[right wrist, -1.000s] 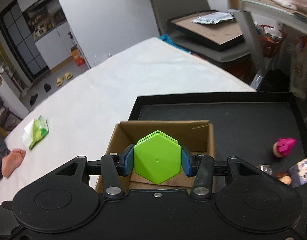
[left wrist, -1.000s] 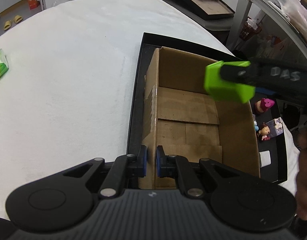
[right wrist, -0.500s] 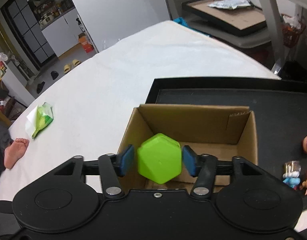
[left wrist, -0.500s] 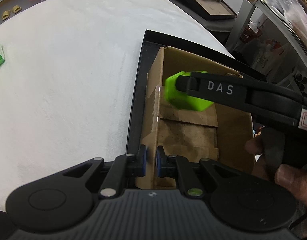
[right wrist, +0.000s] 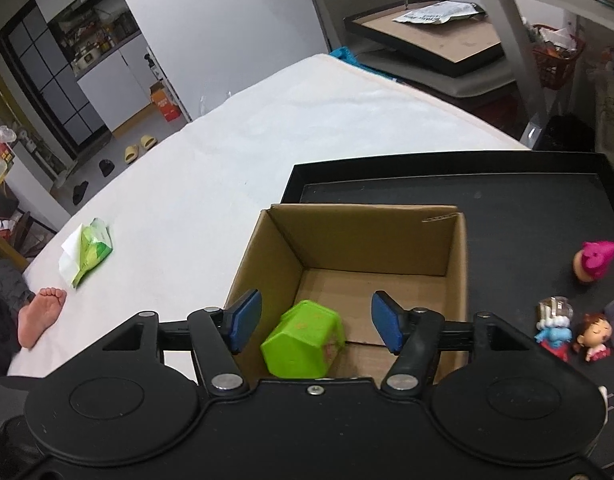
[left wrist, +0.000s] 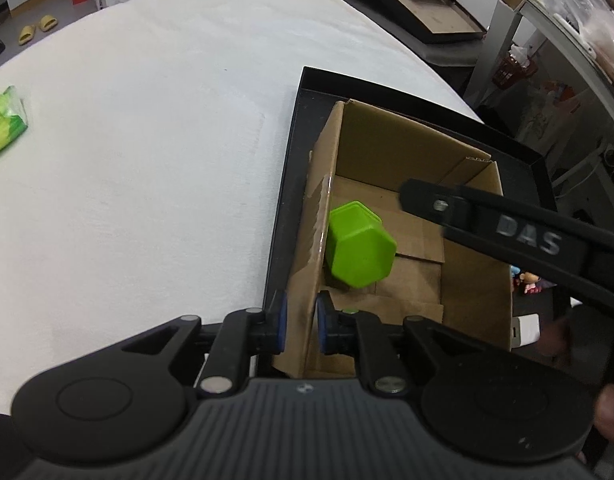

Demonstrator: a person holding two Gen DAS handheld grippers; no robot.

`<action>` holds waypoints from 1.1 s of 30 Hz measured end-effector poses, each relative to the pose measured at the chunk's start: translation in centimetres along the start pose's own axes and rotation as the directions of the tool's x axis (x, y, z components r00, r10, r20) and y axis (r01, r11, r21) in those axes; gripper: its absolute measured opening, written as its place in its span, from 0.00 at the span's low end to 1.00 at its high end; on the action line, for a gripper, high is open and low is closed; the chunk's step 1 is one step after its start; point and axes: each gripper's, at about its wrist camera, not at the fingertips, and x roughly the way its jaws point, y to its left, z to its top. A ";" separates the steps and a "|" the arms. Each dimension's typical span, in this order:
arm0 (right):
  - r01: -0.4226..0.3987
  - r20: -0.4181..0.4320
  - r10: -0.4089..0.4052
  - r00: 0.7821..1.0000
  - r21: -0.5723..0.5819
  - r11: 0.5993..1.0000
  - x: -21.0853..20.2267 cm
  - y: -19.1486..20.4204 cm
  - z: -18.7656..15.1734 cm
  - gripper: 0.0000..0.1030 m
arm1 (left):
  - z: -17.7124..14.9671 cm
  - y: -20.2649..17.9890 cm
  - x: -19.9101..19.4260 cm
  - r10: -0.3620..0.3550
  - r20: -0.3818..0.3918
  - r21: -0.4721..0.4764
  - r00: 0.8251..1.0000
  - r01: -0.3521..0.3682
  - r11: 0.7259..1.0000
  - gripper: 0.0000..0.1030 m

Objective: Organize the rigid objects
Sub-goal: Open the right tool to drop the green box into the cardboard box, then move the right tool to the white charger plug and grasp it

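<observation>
Closest thing in the left wrist view is the left gripper [left wrist: 298, 326], pinched tight on the near wall of the cardboard box [left wrist: 473, 280], one blue pad outside and one inside w/ the cardboard between them. In the right wrist view the right gripper [right wrist: 313, 322] is spread wide, holding nothing, blue pads [right wrist: 245, 320] well apart above the box's near edge. Count: 1 box, 1 green hexagonal cup [right wrist: 305, 340], 1 black tray [right wrist: 547, 184], 2 grippers. The cup is down inside the box on its floor, tipped on its side near the left wall. Its long axis lies roughly flat; in the left view the closed hex base [left wrist: 363, 254] faces the camera and the mouth points away toward the far wall, tilted a bit. Box sits on the tray, tray sits on the white tabletop [left wrist: 147, 140]. Right view only: 3 small figurines for sure on the tray right of the box, i.e. a pink-topped one [right wrist: 595, 260], a blue one [right wrist: 553, 330], a dark-haired one [right wrist: 595, 338], plus a bare foot [right wrist: 41, 318] at the table's left edge. Left view catches just a bit of one figurine behind the right gripper's arm. Both views show 1 green packet [right wrist: 89, 254] far left on the table, and farther back a framed board [right wrist: 435, 36] w/ a paper packet on it.
</observation>
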 end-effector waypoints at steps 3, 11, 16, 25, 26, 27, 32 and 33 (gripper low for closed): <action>0.024 0.007 -0.025 1.000 0.022 0.999 -1.0 -0.8 -0.3 0.64 | 0.0 -0.5 -0.2 0.033 -0.003 0.013 0.999 -0.033 0.999 0.18; 0.097 0.029 -0.100 0.995 0.094 0.991 -3.2 -4.0 -1.5 0.71 | -0.6 -1.3 -0.3 0.122 -0.001 0.012 0.993 -0.122 0.992 0.52; 0.143 0.028 -0.148 0.989 0.147 0.979 -4.1 -6.2 -2.4 0.74 | -1.0 -2.2 -0.5 0.151 0.005 0.026 0.989 -0.151 0.988 0.62; 0.240 -0.015 -0.243 0.970 0.239 0.941 -4.7 -10.0 -4.7 0.78 | -1.8 -4.5 -0.3 0.206 0.015 0.080 0.978 -0.207 0.975 0.67; 0.258 -0.027 -0.259 0.966 0.244 0.935 -4.6 -10.4 -4.9 0.79 | -1.9 -4.7 -0.2 0.212 0.015 0.085 0.977 -0.212 0.974 0.67; 0.275 -0.040 -0.274 0.961 0.249 0.928 -4.4 -10.8 -5.1 0.79 | -2.0 -4.9 -0.1 0.219 0.014 0.091 0.976 -0.220 0.971 0.67; 0.339 -0.103 -0.323 0.941 0.267 0.902 -3.4 -12.6 -6.0 0.80 | -2.1 -5.1 0.5 0.248 -0.004 0.090 0.969 -0.247 0.965 0.67; 0.347 -0.106 -0.331 0.938 0.257 0.902 -3.2 -12.8 -6.1 0.81 | -2.1 -5.1 0.6 0.253 -0.007 0.085 0.967 -0.252 0.964 0.67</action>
